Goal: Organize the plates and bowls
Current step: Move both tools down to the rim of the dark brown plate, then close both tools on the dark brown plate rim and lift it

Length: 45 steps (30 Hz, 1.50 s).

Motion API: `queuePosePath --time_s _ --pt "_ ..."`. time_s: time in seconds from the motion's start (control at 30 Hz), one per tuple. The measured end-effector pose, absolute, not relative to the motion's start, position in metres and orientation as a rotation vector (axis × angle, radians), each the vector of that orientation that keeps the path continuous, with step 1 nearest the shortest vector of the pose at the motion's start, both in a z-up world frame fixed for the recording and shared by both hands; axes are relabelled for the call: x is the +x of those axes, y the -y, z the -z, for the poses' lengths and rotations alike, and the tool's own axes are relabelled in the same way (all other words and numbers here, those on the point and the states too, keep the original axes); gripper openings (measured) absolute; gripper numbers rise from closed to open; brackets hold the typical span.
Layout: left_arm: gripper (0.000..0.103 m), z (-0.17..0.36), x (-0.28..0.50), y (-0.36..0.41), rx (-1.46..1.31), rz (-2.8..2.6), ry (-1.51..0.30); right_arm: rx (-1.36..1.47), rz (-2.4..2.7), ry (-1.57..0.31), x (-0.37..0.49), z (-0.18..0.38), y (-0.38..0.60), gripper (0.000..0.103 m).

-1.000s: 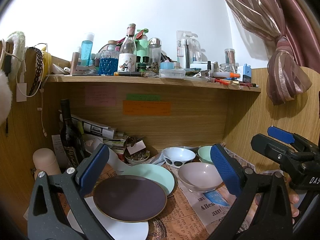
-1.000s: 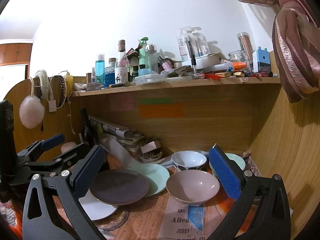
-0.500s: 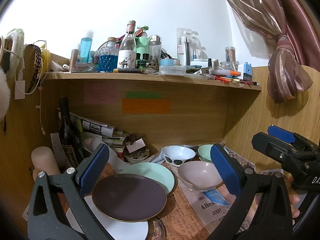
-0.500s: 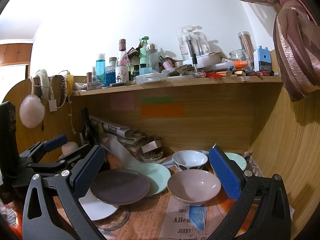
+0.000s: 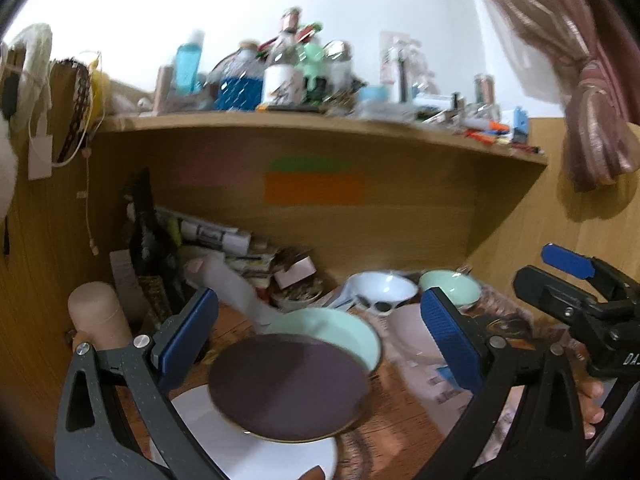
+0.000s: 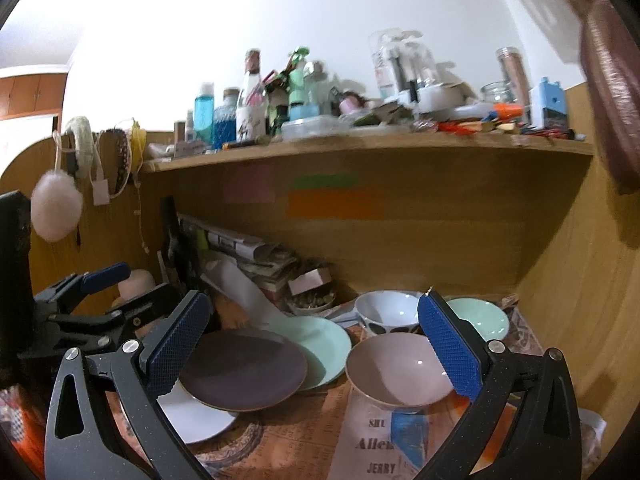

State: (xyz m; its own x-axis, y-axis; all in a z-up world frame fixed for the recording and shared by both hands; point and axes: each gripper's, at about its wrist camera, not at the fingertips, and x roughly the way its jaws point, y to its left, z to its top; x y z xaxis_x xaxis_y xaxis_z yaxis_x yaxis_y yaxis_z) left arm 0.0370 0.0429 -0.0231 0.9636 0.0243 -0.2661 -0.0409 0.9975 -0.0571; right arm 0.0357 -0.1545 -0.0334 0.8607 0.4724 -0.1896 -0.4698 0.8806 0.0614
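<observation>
Your left gripper (image 5: pixel 320 336) has its jaws spread wide, hovering near the purple plate (image 5: pixel 288 386), which lies on the white plate (image 5: pixel 256 452) and overlaps the mint plate (image 5: pixel 340 330). Your left view is blurred, so the shelf (image 6: pixel 360 146) clutter is hard to read. Your right gripper (image 6: pixel 312 346) is also spread, empty, with the pink bowl (image 6: pixel 396 370) between its jaws. Its right pad partly hides the mint bowl (image 6: pixel 480 316); the white bowl (image 6: pixel 386 312) sits farther back, on newspaper (image 6: pixel 376 440).

wall (image 6: pixel 280 20): white | wooden shelf (image 6: pixel 360 146): cluttered | curtain (image 5: pixel 592 120): pink, tied back
</observation>
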Motion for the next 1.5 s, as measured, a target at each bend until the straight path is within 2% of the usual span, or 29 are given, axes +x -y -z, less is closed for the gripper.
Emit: queuePosePath --time_s 0.27,0.33,0.37,0.4,0.53,0.6,0.77,1.0,1.2,1.5 --pt "0.102 0.053 0.062 -0.097 -0.081 -0.092 -0.394 -0.006 -0.538 -0.326 0.075 0.064 0.127 0.103" --pt "0.098 0.061 0.069 -0.109 -0.077 -0.118 -0.429 -0.004 -0.549 -0.366 0.084 0.073 0.122 0.103" --pt "0.093 0.066 0.075 -0.116 -0.077 -0.128 -0.453 0.0 -0.553 -0.392 0.091 0.08 0.118 0.102" --pt "0.089 0.07 0.079 -0.121 -0.078 -0.13 -0.474 0.002 -0.553 -0.416 0.095 0.085 0.115 0.099" --pt "0.085 0.087 0.096 -0.143 -0.101 -0.124 -0.553 0.0 -0.564 -0.522 0.115 0.108 0.102 0.087" --pt "0.079 0.096 0.104 -0.151 -0.104 -0.121 -0.588 0.0 -0.561 -0.557 0.121 0.116 0.098 0.08" --pt "0.069 0.11 0.123 -0.16 -0.089 -0.109 -0.666 -0.013 -0.545 -0.635 0.134 0.132 0.089 0.068" --pt "0.049 0.129 0.154 -0.173 -0.114 -0.053 -0.782 0.022 -0.545 -0.732 0.148 0.151 0.08 0.05" --pt "0.035 0.142 0.171 -0.182 -0.165 0.002 -0.867 0.077 -0.538 -0.806 0.158 0.164 0.078 0.043" --pt "0.026 0.152 0.187 -0.181 -0.198 0.056 -0.938 0.132 -0.548 -0.867 0.166 0.174 0.077 0.035"
